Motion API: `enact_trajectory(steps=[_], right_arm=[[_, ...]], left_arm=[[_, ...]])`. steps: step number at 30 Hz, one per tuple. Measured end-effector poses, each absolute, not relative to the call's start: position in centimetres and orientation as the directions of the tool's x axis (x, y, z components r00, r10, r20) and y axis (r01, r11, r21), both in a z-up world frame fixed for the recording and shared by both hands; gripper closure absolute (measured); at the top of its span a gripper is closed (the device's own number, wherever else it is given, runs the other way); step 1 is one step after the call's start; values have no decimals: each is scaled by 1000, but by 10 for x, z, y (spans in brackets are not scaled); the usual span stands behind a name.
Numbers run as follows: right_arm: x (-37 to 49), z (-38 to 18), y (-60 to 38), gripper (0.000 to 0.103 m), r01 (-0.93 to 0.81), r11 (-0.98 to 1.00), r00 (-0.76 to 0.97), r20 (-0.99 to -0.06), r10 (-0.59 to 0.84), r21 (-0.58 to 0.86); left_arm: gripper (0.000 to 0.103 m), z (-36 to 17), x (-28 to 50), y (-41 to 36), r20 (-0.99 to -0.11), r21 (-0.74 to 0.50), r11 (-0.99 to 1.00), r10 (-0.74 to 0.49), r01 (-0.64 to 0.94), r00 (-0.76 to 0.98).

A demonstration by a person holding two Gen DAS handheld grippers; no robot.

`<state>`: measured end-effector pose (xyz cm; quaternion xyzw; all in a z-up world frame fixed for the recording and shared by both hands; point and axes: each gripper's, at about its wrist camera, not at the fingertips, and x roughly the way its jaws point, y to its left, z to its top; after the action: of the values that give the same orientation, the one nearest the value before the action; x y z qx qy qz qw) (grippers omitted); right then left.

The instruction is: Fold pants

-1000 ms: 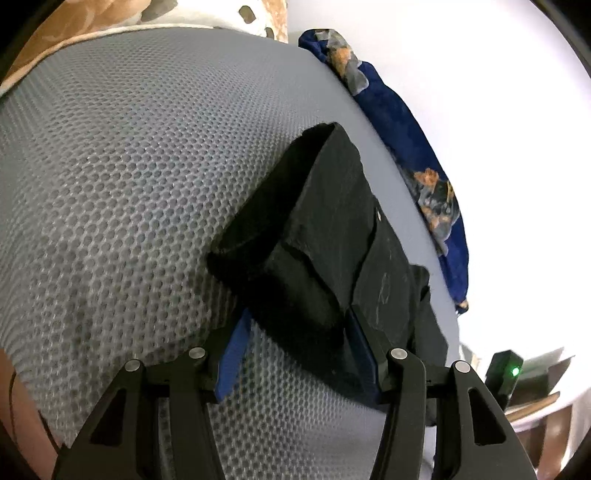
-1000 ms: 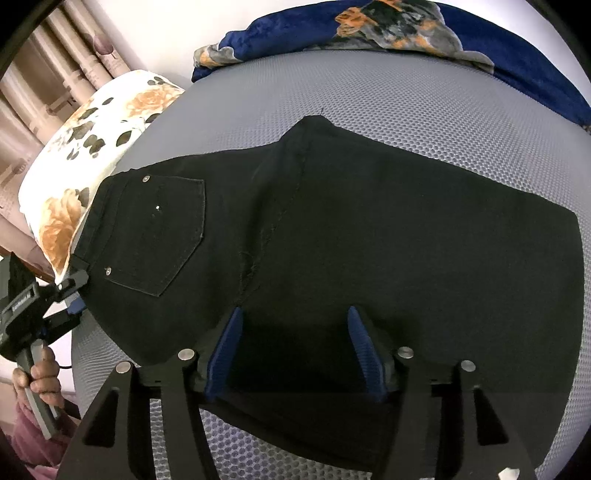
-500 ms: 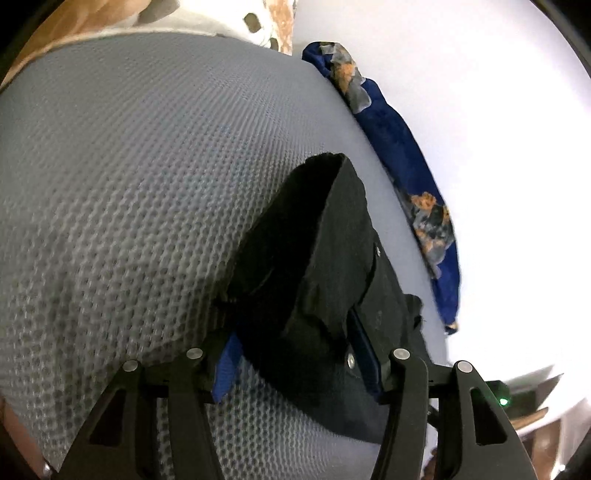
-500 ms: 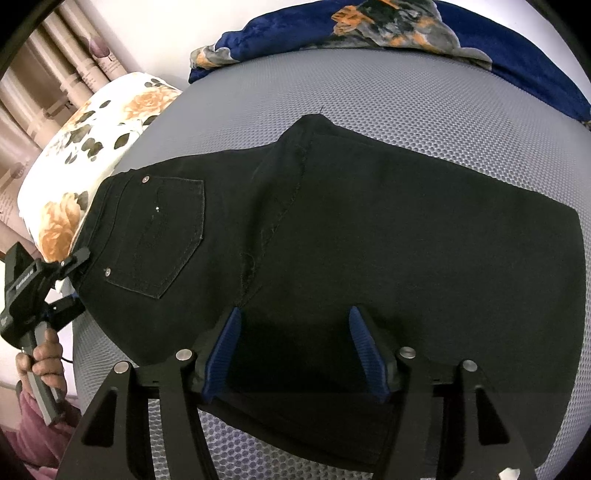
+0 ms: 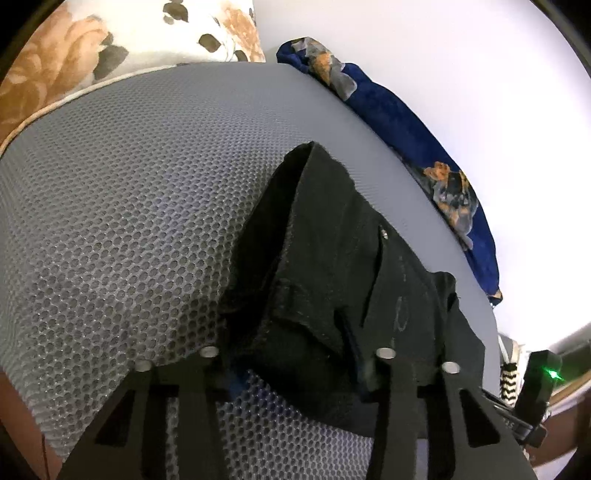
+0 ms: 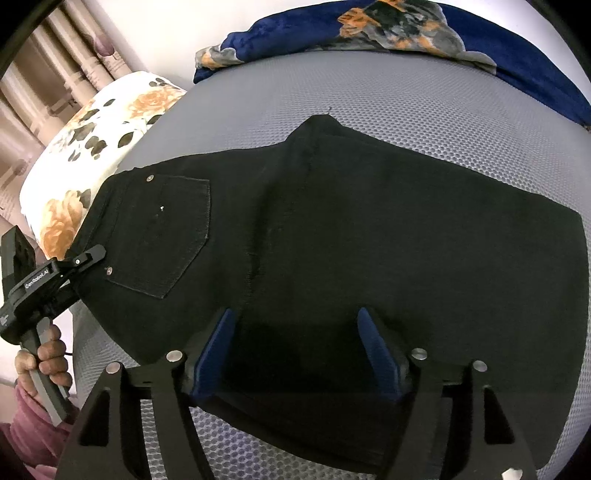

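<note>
1. Pants [image 6: 369, 236], black denim, lie spread flat across a grey honeycomb-mesh mattress [image 6: 424, 107], folded lengthwise, a back pocket [image 6: 166, 232] with metal rivets facing up at the waist end.
2. Seen from the left wrist camera, the waistband end of the pants [image 5: 332, 258] rises in a raised fold off the mattress [image 5: 110, 221], its edge standing up toward the camera.
3. The left gripper [image 5: 295, 369] sits at that waist end, its fingers on either side of the bunched cloth; in the right wrist view the same left gripper [image 6: 86, 258] shows its fingers closing on the waistband edge beside the pocket, clamped on the pants.
4. The person's hand [image 6: 48, 358] grips the handle of that tool, a pink sleeve below it.
5. The right gripper [image 6: 295, 339] hovers low over the near edge of the pants at mid-length, its blue-padded fingers [image 6: 218, 343] wide apart with black cloth showing between them.
6. A floral pillow [image 6: 99, 144] lies just beyond the waist end, at the head of the mattress.
7. A dark blue blanket [image 6: 406, 29] with an orange and grey print runs along the far side against a white wall [image 5: 443, 74].
8. Striped curtains [image 6: 55, 66] hang behind the pillow.
</note>
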<state>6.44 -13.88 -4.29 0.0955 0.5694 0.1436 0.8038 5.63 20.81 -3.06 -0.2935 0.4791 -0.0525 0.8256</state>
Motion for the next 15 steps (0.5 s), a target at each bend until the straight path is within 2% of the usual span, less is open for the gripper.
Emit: enact_trajectory(steps=[2, 15], right_arm=[[64, -43, -138, 34, -124, 941, 313, -887, 339, 316], [64, -42, -142, 34, -117, 931, 306, -879, 365, 346]], left_arm=[[69, -23, 55, 206, -760, -524, 833, -364, -177, 538], [73, 41, 69, 171, -673, -562, 826, -422, -48, 608]])
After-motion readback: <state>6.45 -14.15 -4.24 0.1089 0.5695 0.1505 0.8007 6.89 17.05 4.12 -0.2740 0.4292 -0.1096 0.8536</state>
